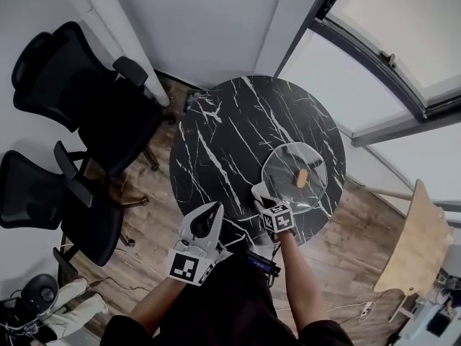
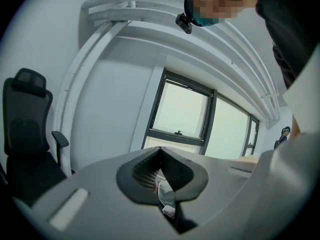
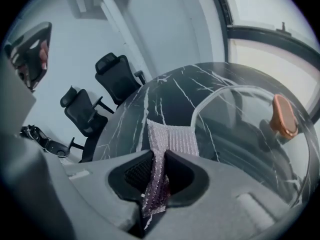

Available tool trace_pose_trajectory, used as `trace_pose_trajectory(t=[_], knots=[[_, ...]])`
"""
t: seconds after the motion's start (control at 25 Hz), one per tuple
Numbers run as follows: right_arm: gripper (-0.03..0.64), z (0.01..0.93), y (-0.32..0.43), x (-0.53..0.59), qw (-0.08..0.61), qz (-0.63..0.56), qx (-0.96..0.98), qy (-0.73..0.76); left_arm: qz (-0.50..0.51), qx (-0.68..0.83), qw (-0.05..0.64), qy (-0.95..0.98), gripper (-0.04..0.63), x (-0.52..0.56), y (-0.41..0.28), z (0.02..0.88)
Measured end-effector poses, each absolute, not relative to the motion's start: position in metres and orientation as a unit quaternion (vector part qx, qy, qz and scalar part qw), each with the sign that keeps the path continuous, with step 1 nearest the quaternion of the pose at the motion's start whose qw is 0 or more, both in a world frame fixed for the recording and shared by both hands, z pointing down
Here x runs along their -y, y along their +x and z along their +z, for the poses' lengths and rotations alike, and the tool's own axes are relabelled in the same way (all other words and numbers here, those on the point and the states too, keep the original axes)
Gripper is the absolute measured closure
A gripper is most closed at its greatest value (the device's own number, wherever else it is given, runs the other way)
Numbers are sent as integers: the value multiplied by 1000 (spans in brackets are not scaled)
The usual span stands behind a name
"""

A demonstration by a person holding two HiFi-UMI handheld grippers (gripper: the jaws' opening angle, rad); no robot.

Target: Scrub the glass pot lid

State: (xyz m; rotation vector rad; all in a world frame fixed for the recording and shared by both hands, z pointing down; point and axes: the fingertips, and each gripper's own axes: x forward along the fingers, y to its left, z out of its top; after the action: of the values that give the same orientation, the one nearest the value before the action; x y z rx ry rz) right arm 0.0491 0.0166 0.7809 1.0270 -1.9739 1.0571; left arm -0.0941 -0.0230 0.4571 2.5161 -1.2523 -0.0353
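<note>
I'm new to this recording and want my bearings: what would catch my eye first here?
The round black white-veined marble table fills the middle, with a clear glass pot lid and its orange-brown knob lying toward its right side. Close to the lid's near rim, the right claw pinches a silvery mesh scrubbing cloth. The left claw hangs shut by the table's near edge.

Head view steeply down; right gripper view low, shares table (image 1: 230, 143), lid (image 1: 284, 166); left faces window (image 2: 180, 114).

Lid (image 1: 294, 175) on table (image 1: 223, 143), right side — chairs (image 1: 86, 85) left; cloth (image 3: 172, 136) in right tongs (image 3: 159, 156), beside lid.
</note>
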Motion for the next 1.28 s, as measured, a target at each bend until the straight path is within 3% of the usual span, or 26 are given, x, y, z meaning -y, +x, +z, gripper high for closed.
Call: trace_pose_trajectory(t=[0.16, 0.28, 0.4, 0.52, 0.84, 1.28], knots=[[558, 729, 38, -7, 217, 420, 803, 364, -13, 438, 169, 883, 593, 19, -90, 457], [557, 690, 61, 0, 184, 361, 817, 411, -6, 437, 170, 883, 593, 17, -86, 460], [555, 654, 110, 3, 188, 266, 801, 502, -9, 442, 164, 882, 593, 20, -78, 455], [555, 636, 173, -1, 247, 192, 737, 599, -26, 454, 157, 877, 594, 28, -70, 446], [554, 672, 313, -19, 184, 352, 560, 727, -39, 459, 130, 878, 594, 35, -34, 425], [552, 749, 347, 21, 186, 465, 506, 702, -12, 487, 146, 861, 594, 36, -7, 441]])
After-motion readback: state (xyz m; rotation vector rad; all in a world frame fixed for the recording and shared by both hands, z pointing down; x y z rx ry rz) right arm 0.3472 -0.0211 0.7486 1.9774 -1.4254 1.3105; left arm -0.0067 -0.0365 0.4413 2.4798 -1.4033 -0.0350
